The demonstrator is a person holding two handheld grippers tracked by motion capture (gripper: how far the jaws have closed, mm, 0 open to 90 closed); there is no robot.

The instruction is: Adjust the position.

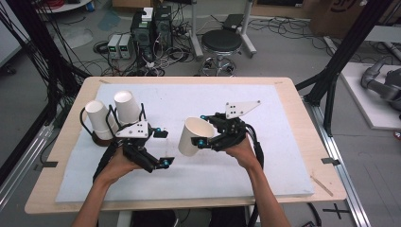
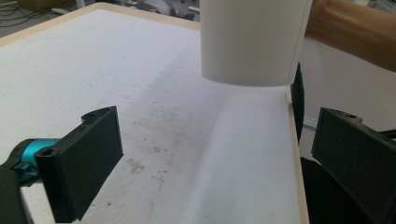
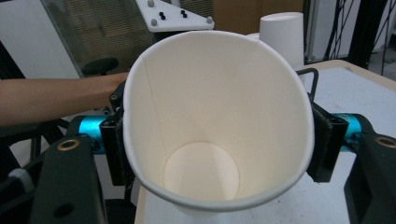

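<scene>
My right gripper (image 1: 203,130) is shut on a white paper cup (image 1: 193,137), held tilted above the white mat (image 1: 265,156) near the table's middle. In the right gripper view the cup (image 3: 215,116) opens toward the camera, empty and squeezed oval, pinched at its rim by my right gripper (image 3: 219,142). My left gripper (image 1: 163,148) stands open just left of the cup with nothing between its jaws. In the left gripper view the cup (image 2: 252,42) hangs ahead of my open left gripper (image 2: 217,135). Two more white cups (image 1: 97,118) (image 1: 126,106) sit upside down on a black rack (image 1: 101,138) at the left.
The mat covers most of the wooden table (image 1: 302,118). An upturned cup (image 3: 280,32) shows behind the held one. On the floor beyond the table are a black stool (image 1: 222,42), computer boxes (image 1: 151,28) and cables. Black frame poles (image 1: 340,61) stand at the right.
</scene>
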